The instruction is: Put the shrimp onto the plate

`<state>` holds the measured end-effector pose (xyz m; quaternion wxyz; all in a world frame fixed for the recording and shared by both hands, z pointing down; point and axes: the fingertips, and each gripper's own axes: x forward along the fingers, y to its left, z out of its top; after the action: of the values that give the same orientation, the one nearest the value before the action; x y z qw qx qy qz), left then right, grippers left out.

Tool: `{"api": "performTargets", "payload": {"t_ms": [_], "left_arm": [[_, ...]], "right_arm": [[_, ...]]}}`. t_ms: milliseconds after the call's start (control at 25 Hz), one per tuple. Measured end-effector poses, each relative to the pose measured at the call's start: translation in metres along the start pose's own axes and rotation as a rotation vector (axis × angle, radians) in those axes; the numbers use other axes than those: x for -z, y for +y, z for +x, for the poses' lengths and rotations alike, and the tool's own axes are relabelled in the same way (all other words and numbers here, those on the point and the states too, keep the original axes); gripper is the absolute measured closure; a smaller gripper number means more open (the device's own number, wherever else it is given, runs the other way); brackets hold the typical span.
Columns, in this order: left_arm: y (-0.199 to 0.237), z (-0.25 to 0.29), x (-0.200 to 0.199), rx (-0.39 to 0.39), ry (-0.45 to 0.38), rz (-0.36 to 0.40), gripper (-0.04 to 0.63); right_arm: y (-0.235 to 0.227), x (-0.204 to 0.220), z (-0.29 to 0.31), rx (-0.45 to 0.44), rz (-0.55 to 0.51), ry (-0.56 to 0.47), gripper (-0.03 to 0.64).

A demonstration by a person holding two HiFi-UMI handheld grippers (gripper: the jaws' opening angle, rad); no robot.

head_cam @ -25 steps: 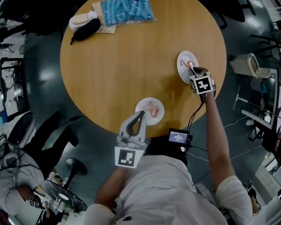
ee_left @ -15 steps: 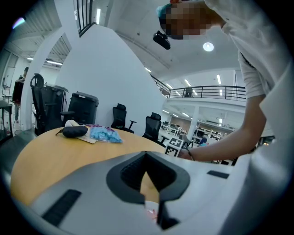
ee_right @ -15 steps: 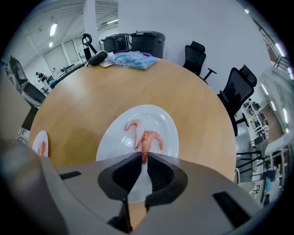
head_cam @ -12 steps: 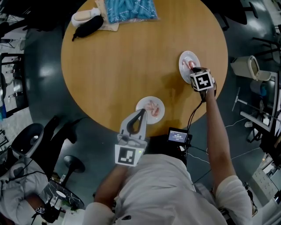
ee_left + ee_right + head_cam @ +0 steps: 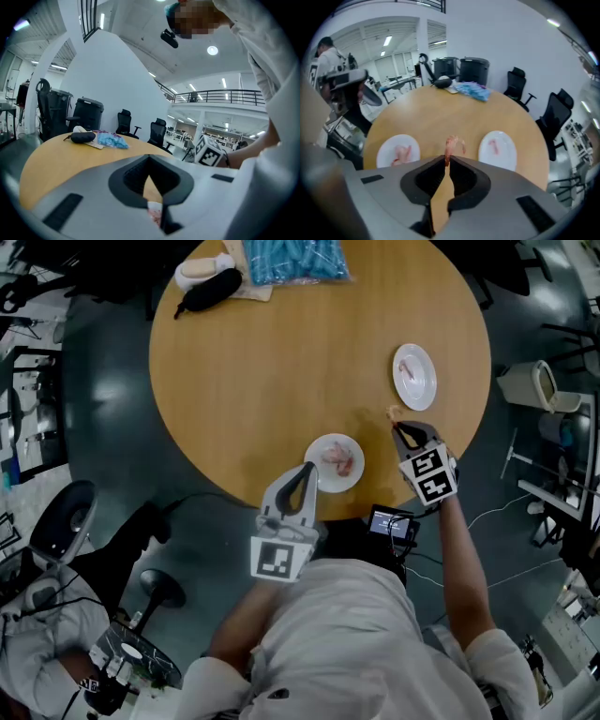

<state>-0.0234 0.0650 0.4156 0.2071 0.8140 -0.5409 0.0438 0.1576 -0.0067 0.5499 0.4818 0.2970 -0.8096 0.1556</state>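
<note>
Moved: right gripper [image 5: 397, 424] off the far plate [image 5: 422, 388] to between both plates, jaws just closing further on the shrimp [image 5: 394, 412].
Shrimp: pink, curled, glossy; pinched by one end at the very fingertips, body jutting beyond them over bare table [image 5: 281, 362].
Left gripper [image 5: 307, 468]: jaws pressed together, empty, at the near plate [image 5: 322, 448].
Plates: two, round, white, smooth.
Shrimp count: one held, one on far plate, pink cluster on near plate, number unclear.
Table: one, round, wood.

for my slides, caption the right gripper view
Right gripper, jaws just closing on a shrimp, over the table between left plate and right plate
</note>
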Motion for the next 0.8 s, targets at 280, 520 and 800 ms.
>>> {"api": "performTargets", "payload": {"t_ms": [280, 520, 800], "left_arm": [[-0.001, -0.014, 0.007, 0.015, 0.010, -0.008, 0.588], [0.000, -0.023, 0.010, 0.019, 0.008, -0.009, 0.588], [-0.001, -0.028, 0.016, 0.025, 0.014, -0.020, 0.588]], "right_arm": [[0.192, 0.017, 0.030, -0.382, -0.163, 0.028, 0.575], [0.208, 0.021, 0.054, -0.340, -0.232, 0.098, 0.575], [0.201, 0.032, 0.065, -0.315, -0.258, 0.163, 0.574]]}}
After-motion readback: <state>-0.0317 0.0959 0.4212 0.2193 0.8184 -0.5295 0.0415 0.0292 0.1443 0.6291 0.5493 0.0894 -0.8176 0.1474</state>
